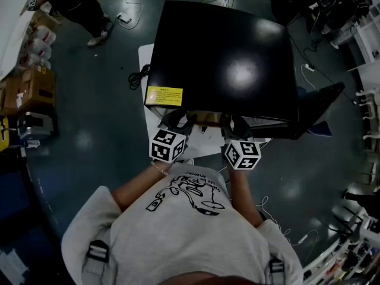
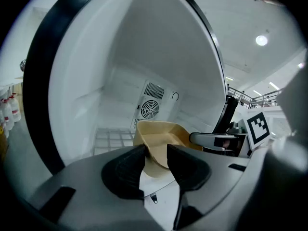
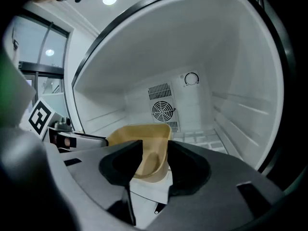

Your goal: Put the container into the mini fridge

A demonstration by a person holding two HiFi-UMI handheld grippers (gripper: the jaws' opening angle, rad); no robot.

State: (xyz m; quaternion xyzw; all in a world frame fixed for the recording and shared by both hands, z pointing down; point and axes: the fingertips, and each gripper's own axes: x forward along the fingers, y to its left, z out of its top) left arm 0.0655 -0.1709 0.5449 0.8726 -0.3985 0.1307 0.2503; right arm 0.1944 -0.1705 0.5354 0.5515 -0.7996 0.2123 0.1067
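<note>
Dark floor (image 1: 89, 135) runs across the head view, with cardboard boxes (image 1: 27, 91) at the left edge and a person (image 1: 77, 8) standing at upper left. A white table (image 1: 151, 123) at centre carries a black fridge (image 1: 225, 58). The fridge bears a yellow label (image 1: 164, 95) on its near left corner, and its door (image 1: 320, 103) is swung open toward the right of the frame. A black cable (image 1: 138, 76) hangs beside the fridge's left side. The left gripper (image 1: 178, 122) and right gripper (image 1: 231, 123) are side by side at the fridge's near edge, with the tan container (image 1: 208, 119) between them. In the left gripper view, the left gripper (image 2: 156, 153) has both jaws clamped on the container (image 2: 161, 138) wall, one jaw inside and one outside. In the right gripper view, the right gripper (image 3: 155, 153) pinches the opposite wall of the container (image 3: 139, 136) the same way. The container sits at the mouth of the white interior, ahead of the rear fan (image 3: 162, 111) and the round dial (image 3: 191, 79), with a wire shelf (image 3: 207, 138) behind it. Whether its base rests on a surface cannot be told.
</note>
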